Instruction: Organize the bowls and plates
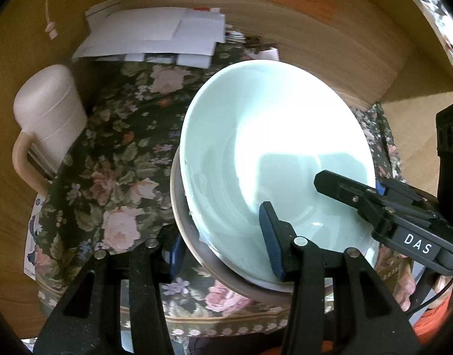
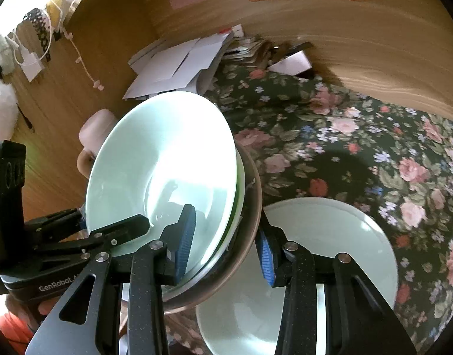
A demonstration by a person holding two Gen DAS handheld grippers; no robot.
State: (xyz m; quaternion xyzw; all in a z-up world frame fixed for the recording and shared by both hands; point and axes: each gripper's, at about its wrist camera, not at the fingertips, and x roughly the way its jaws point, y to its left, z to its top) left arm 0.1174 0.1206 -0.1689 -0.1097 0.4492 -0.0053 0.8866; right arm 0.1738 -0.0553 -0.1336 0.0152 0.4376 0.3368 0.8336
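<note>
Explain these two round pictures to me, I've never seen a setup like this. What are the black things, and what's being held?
No robot here: a person holds black tongs in each hand, each with a fisheye camera looking along its fingers. One picture is from the left tongs, the other from the right tongs. Both appear clamped on the rim of a tilted stack of bowls, pale green ones nested in a brownish one. On the floral tablecloth lie another pale green dish, a pink lidded mug and white envelopes.
</note>
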